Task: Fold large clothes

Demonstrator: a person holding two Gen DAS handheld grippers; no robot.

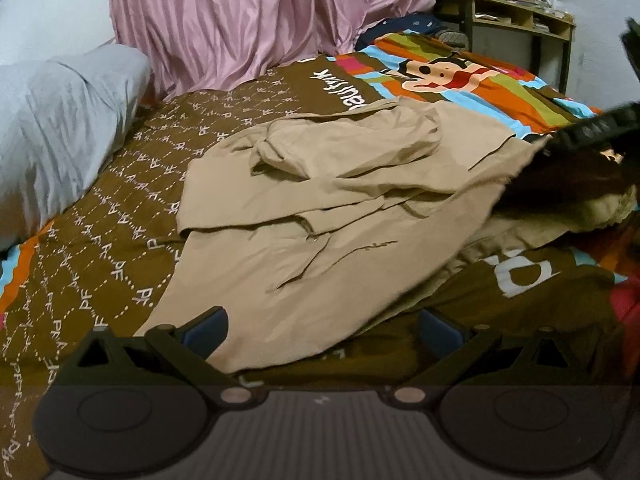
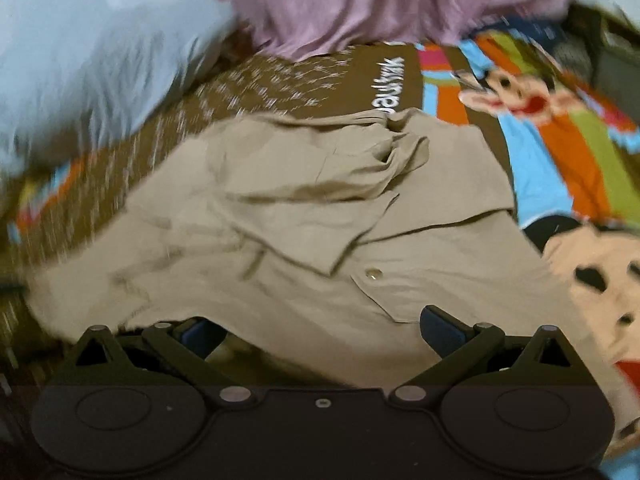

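A large beige button shirt [image 1: 340, 216] lies rumpled on the bed, partly folded over itself; it also fills the middle of the right wrist view [image 2: 320, 232], which is motion-blurred. My left gripper [image 1: 324, 330] is open, its blue-padded fingers [image 1: 206, 328] spread at the shirt's near hem. My right gripper [image 2: 320, 330] is open too, fingers [image 2: 440, 326] wide at the shirt's near edge, with cloth lying between them. The right gripper shows as a dark shape [image 1: 600, 128] at the right of the left wrist view, over the shirt's lifted far corner.
The bed has a brown patterned cover [image 1: 100, 240] with a striped cartoon-monkey print [image 1: 440, 72]. A grey pillow [image 1: 60, 120] lies at left, pink curtains [image 1: 260, 16] hang behind, and a wooden shelf [image 1: 516, 16] stands at the back right.
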